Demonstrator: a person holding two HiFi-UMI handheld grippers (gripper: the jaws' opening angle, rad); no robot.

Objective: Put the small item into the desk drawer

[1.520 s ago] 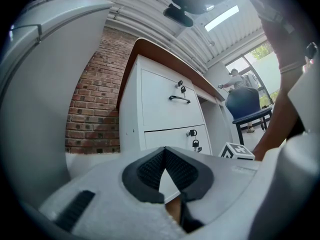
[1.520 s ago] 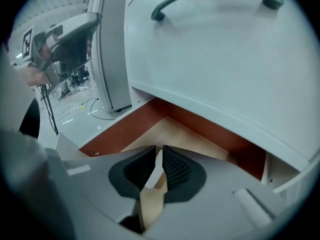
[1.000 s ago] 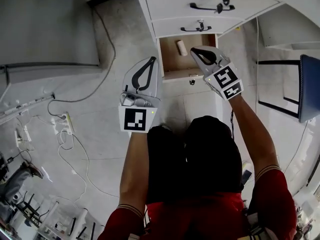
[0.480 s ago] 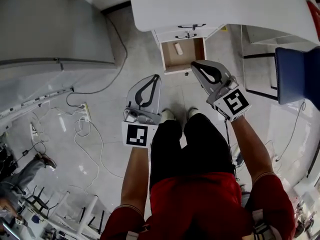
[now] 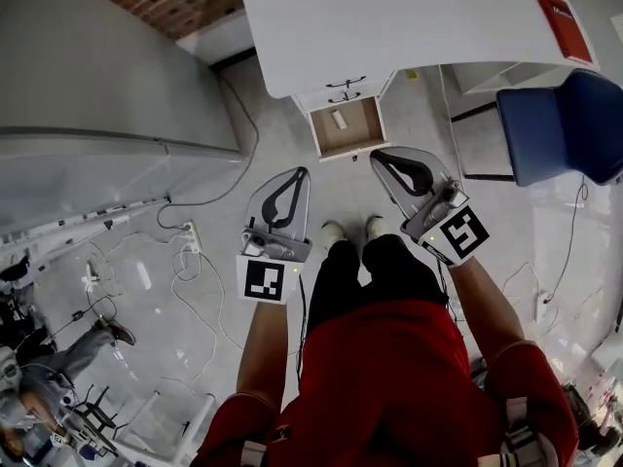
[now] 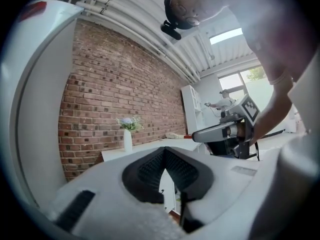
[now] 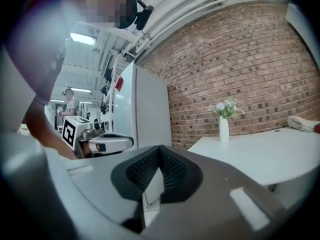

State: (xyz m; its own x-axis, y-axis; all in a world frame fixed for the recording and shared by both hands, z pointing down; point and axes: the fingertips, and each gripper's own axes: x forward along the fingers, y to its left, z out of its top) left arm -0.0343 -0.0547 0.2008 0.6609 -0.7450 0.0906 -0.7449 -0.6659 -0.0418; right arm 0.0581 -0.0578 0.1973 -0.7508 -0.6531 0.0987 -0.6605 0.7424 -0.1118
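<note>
The bottom desk drawer [image 5: 347, 129] stands pulled out under the white desk [image 5: 389, 17]. A small pale cylinder-like item [image 5: 339, 119] lies inside it. Both grippers are held well above the floor, back from the drawer, tips pointing toward the desk. My left gripper [image 5: 298, 172] is shut with nothing between its pads [image 6: 164, 150]. My right gripper [image 5: 376, 156] is also shut and empty [image 7: 160, 149]. Each gripper shows in the other's view: the right gripper [image 6: 220, 132] and the left gripper [image 7: 102, 142].
A blue chair [image 5: 560, 129] stands right of the desk, and a red object [image 5: 560, 13] lies on the desk top. A large grey cabinet [image 5: 97, 95] fills the left. Cables and a power strip [image 5: 192, 233] lie on the floor. A vase with flowers [image 7: 223, 124] stands on the desk.
The view has risen and pulled back from the desk. My right gripper, which was at the open drawer, has drawn away from it. The item stays in the drawer.
</note>
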